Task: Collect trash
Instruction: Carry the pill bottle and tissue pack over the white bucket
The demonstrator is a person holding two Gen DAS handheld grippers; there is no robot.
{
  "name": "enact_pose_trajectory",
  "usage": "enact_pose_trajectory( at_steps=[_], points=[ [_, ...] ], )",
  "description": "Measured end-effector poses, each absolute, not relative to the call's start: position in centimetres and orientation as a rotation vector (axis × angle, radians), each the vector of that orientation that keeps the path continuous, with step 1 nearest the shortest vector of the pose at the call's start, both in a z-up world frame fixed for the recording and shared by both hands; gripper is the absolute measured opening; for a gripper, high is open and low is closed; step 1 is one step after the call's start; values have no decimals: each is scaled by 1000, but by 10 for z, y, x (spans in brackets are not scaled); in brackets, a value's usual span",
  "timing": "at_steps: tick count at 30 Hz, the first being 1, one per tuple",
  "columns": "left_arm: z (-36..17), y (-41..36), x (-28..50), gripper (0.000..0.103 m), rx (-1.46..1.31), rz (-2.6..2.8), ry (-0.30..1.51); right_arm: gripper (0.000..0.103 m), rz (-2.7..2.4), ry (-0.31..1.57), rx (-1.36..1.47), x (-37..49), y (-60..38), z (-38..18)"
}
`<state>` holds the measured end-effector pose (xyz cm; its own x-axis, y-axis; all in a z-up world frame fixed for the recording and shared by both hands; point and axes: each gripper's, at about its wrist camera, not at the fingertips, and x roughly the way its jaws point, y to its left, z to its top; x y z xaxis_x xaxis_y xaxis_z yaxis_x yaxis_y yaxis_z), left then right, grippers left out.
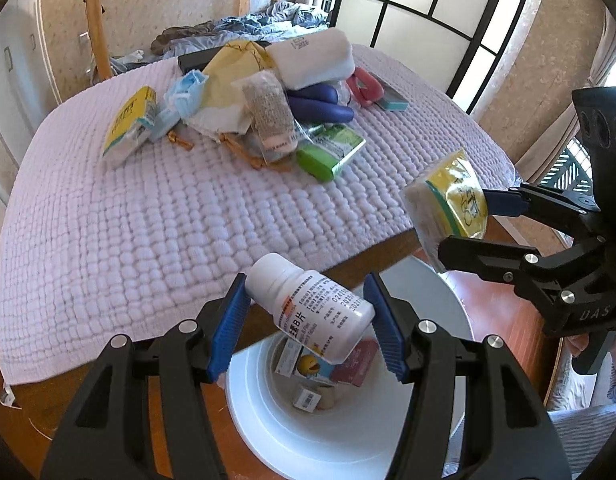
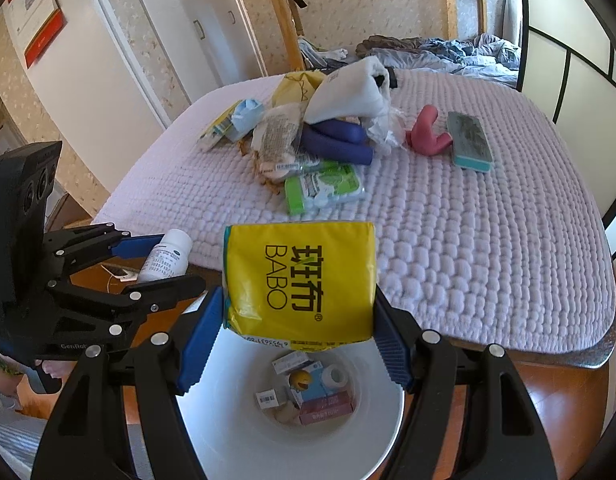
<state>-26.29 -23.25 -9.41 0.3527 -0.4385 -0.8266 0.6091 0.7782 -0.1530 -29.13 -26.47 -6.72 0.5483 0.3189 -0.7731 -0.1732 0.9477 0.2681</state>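
Left gripper (image 1: 308,320) was clamped on a white pill bottle (image 1: 312,306), tilted, held above the white bin (image 1: 267,412). Right gripper (image 2: 295,328) was closed on a yellow tissue pack (image 2: 299,280), also held over the bin (image 2: 211,432). Small boxes and a tape roll were seen at the bin bottom. Remaining trash pile (image 1: 243,108) was left on the lilac quilted tabletop (image 1: 147,220), at 12 o'clock from both grippers; a green wipes pack (image 2: 324,188) was lying nearest.
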Motion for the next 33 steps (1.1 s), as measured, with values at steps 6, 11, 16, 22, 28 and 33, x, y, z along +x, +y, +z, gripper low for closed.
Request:
enact_pose_trajectory(
  at_steps=[6, 11, 16, 22, 28, 33],
  points=[
    [-98, -230, -272, 60, 190, -685, 1022, 70, 301, 967, 162, -303, -260, -72],
    [-100, -231, -280, 60, 196, -691, 1037, 70, 303, 978, 164, -310, -257, -75],
    [-104, -231, -286, 60, 198, -693, 1055, 70, 304, 990, 163, -317, -254, -78],
    [-112, -230, -294, 60, 202, -693, 1075, 70, 305, 1011, 162, -324, -252, -84],
    [-121, -227, -299, 60, 207, -689, 1100, 70, 306, 1032, 160, -329, -250, -90],
    [-127, -228, -302, 60, 221, -686, 1116, 70, 307, 1048, 163, -333, -250, -95]
  ],
)
